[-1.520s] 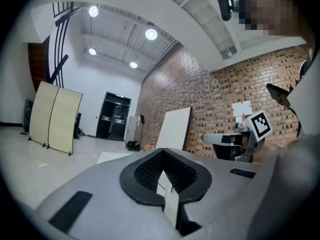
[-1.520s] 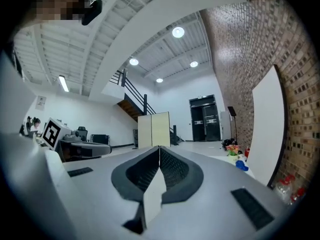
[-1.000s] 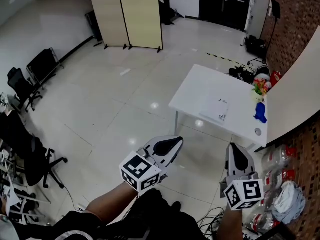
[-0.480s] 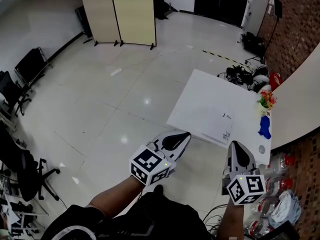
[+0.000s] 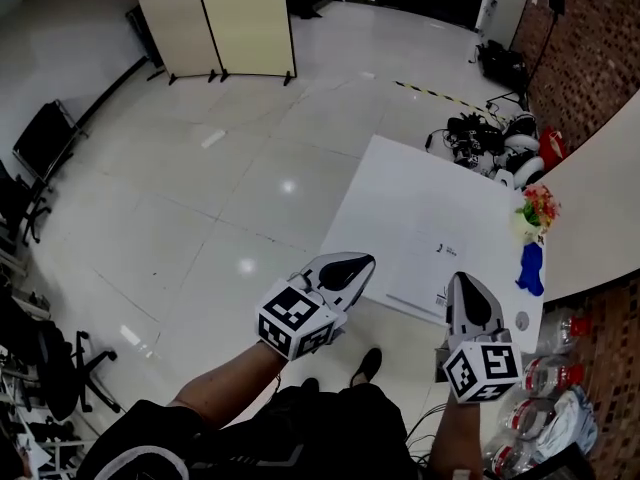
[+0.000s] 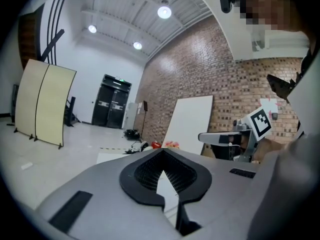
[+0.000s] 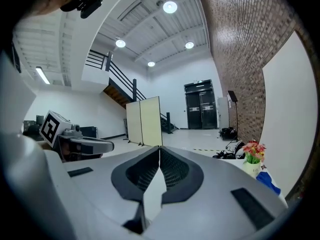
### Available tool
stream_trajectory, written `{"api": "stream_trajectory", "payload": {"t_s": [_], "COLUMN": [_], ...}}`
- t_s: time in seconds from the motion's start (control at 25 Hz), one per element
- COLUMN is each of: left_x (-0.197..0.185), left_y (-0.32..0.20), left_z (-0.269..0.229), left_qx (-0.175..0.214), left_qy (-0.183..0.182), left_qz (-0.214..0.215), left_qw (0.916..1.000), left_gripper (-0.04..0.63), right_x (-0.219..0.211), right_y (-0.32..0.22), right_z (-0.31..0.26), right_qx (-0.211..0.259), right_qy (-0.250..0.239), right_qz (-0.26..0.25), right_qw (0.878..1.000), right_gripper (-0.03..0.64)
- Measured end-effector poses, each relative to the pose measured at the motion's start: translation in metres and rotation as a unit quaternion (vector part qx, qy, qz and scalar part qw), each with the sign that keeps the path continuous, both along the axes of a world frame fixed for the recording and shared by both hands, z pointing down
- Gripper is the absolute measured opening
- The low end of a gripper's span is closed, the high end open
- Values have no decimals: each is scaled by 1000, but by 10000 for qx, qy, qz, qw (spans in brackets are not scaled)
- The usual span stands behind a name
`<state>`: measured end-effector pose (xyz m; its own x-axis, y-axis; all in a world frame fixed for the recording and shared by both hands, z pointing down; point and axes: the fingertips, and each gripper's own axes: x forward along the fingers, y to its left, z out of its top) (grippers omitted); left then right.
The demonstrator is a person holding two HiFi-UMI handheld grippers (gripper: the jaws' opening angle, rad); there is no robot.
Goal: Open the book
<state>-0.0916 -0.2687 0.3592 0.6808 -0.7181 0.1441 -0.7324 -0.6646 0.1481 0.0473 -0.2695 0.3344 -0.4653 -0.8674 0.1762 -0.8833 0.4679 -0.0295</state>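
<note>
A flat white book lies closed near the front edge of the white table. In the head view my left gripper is held just short of the table's near left edge, apart from the book. My right gripper reaches over the near edge, beside the book's right corner; contact is not visible. Both are shut with nothing between the jaws. In the left gripper view the jaws meet at the tip, and likewise in the right gripper view.
A vase of flowers, a blue object and a small round item stand along the table's right side. A large white board leans on the brick wall. Cables and bags lie beyond the table; water bottles at right; a folding screen far back.
The table and book have come much closer. Both grippers advanced toward it, still shut; the right one now reaches over the near edge.
</note>
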Motion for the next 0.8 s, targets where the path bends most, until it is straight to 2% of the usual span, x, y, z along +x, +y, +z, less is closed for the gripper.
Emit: {"api": "stream_trajectory", "payload": {"t_s": [0.2, 0.32, 0.44, 0.64, 0.8], "left_x": [20, 29, 31, 24, 23], "left_y": [-67, -100, -126, -164, -188], "left_z": [8, 23, 46, 90, 146], "left_qx": [-71, -236, -472, -867, -1371], "left_qy": [-251, -224, -355, -472, -658], "left_qz": [-201, -379, -425, -298, -42], "left_qw": [9995, 9988, 9973, 9947, 9884], "left_gripper": [-3, -3, -3, -3, -3], "right_x": [13, 20, 17, 5, -8], "right_y": [-68, -104, -131, -164, -183], "right_z": [18, 49, 82, 133, 186], "right_qx": [-142, -493, -919, -1508, -2171], "right_qy": [57, 134, 176, 357, 221], "right_qz": [-238, -271, -256, -88, 279], "right_qw": [9996, 9983, 9953, 9879, 9755], "right_gripper": [2, 3, 3, 5, 6]}}
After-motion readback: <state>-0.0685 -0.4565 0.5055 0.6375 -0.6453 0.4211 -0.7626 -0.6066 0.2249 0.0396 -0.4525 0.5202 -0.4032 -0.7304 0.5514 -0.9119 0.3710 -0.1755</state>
